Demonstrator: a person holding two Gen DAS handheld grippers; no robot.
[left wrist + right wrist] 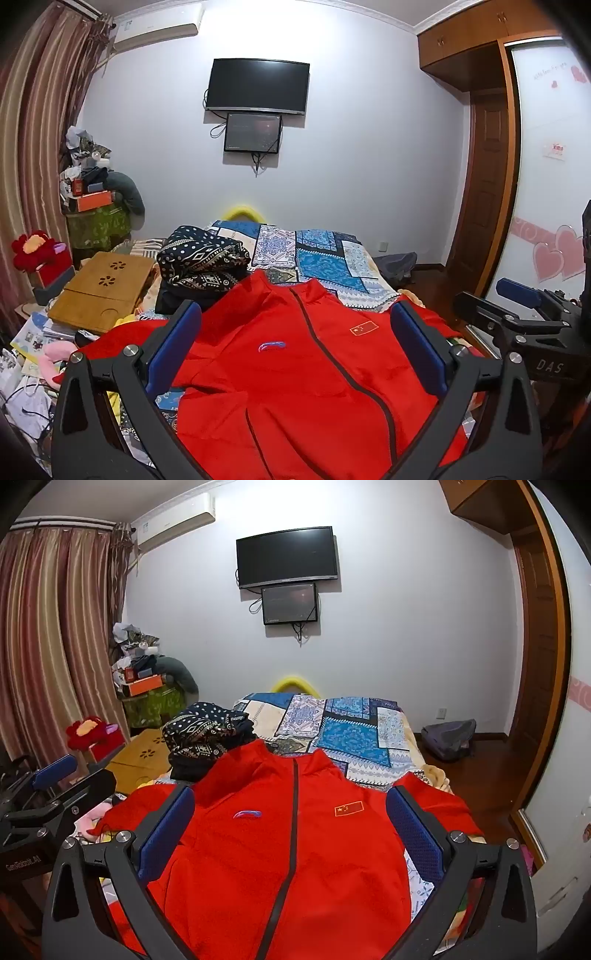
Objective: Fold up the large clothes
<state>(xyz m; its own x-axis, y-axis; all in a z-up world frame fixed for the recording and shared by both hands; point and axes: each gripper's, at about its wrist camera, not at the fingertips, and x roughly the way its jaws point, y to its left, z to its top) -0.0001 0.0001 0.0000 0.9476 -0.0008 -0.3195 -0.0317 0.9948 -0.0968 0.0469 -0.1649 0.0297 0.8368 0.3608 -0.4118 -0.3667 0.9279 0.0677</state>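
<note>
Straight ahead of the tool, on the far wall, a dark television [257, 85] hangs above a smaller screen [253, 133]. A patchwork bedspread [325, 258] covers the bed ahead. Ahead and to the left lie a bundle of dark patterned cloth [201, 260] and a wooden lap tray [103, 291]. Striped curtains [40, 122] hang far left; a wooden wardrobe [480, 110] stands to the right.
</note>
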